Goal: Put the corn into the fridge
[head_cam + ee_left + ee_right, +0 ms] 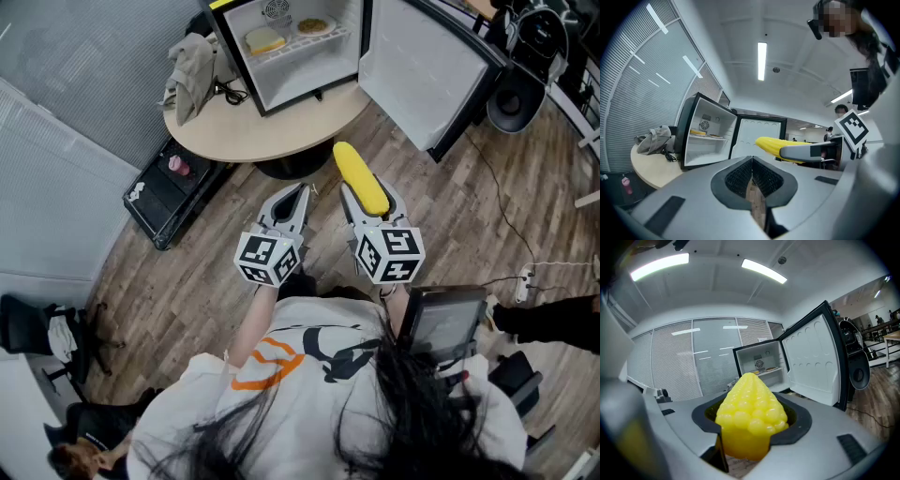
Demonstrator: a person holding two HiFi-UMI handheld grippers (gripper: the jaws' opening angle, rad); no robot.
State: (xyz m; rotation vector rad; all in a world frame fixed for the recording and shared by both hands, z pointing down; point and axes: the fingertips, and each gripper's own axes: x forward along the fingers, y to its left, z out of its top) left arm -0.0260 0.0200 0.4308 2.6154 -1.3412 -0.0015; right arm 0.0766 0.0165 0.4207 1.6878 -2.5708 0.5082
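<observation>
A yellow corn cob (361, 178) sticks out forward from my right gripper (373, 208), whose jaws are shut on its thick end; it fills the middle of the right gripper view as the corn (751, 416). My left gripper (292, 202) is held beside it, jaws shut with nothing between them (752, 176). The corn (778, 147) also shows in the left gripper view at the right. A small fridge (281, 52) stands on a round table (272, 127) ahead, its door (422, 66) swung open to the right. Both grippers hang short of the table over the wooden floor.
On the fridge shelf (291, 42) lie a sandwich-like item (264, 39) and a plate of food (312, 26). A grey bag (190, 64) sits on the table at the left. A black case (167, 187) lies on the floor; cables and a speaker (517, 98) are at the right.
</observation>
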